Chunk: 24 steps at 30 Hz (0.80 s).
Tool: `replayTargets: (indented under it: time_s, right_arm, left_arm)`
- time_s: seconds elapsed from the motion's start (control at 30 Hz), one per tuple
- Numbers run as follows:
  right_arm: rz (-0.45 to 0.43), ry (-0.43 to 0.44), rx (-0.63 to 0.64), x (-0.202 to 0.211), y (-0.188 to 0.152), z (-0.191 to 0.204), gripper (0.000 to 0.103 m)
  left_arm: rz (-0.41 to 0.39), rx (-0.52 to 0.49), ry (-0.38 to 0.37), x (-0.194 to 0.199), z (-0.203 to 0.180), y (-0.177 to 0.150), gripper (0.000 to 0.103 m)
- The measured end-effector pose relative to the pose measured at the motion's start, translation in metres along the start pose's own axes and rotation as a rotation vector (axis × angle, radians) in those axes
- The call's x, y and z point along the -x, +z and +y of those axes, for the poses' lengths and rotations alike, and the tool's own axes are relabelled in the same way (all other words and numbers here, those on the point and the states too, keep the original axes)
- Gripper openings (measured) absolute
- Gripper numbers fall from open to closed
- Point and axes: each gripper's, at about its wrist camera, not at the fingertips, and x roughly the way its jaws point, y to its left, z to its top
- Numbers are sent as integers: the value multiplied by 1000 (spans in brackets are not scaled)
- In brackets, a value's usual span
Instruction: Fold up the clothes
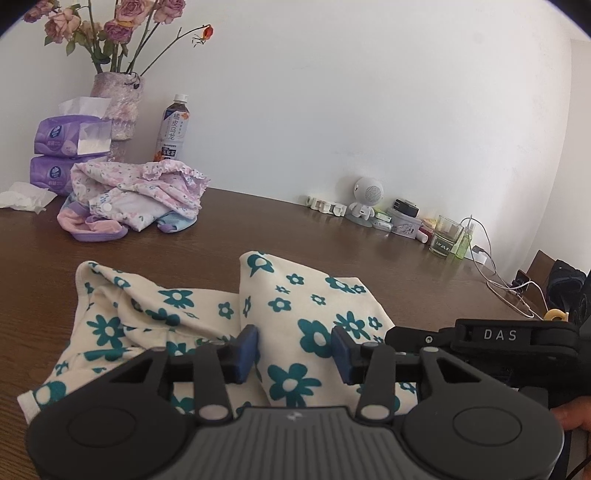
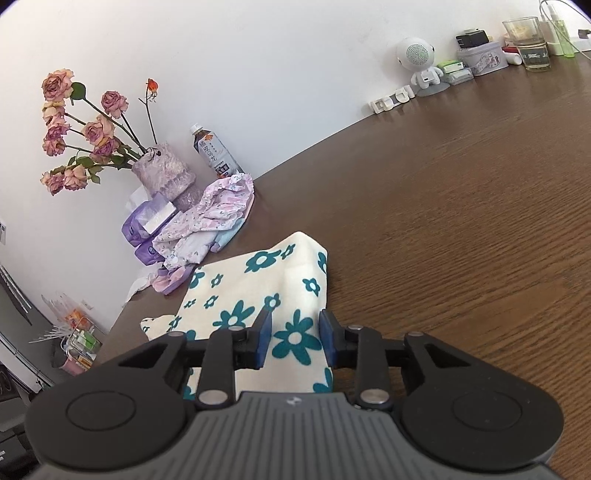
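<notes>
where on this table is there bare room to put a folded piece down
Bare brown wooden table lies right of the cream garment with teal flowers, up to the white speaker figurine. Crowded: the far-left corner with the pink floral clothes pile and purple tissue packs.

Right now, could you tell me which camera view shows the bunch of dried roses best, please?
The right wrist view: the dried roses appear whole, every bloom and stem above the purple vase. In the left wrist view the dried roses are cut off by the top edge, leaving only the lower blooms and stems.
</notes>
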Motion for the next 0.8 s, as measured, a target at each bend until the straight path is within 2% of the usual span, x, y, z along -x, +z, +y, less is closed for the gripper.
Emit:
replayTargets:
  time_s: [0.07, 0.2, 0.27, 0.33, 0.37, 0.5, 0.6, 0.67, 0.73, 0.8]
  right_arm:
    - [7, 12, -15, -2, -1, 0, 19]
    - [8, 17, -34, -5, -4, -1, 14]
    - [5, 19, -36, -3, -4, 0, 17]
    - [2, 24, -54, 2, -4, -2, 24]
    - [2, 26, -57, 6, -5, -2, 29]
    - [-1, 9, -23, 25, -16, 2, 29]
    - [10, 0, -19, 30, -23, 4, 29]
    - [12, -6, -23, 30, -25, 3, 29]
    - [12, -10, -33, 27, -27, 2, 29]
    - [9, -16, -28, 25, -30, 3, 24]
  left_arm:
    - [8, -4, -5, -2, 1, -2, 26]
    - [25, 16, -7, -5, 4, -3, 26]
    - [25, 42, 5, -1, 7, -2, 37]
    - [20, 48, -1, 7, 7, -3, 42]
    - [17, 51, -4, 11, 7, -3, 42]
    - [13, 32, -20, 24, 3, -6, 42]
    - [37, 29, -28, 21, -1, -10, 38]
    - [47, 34, -24, 17, 1, -13, 26]
    - [54, 43, -26, 14, 3, -15, 23]
    - [53, 46, -25, 15, 4, -16, 23]
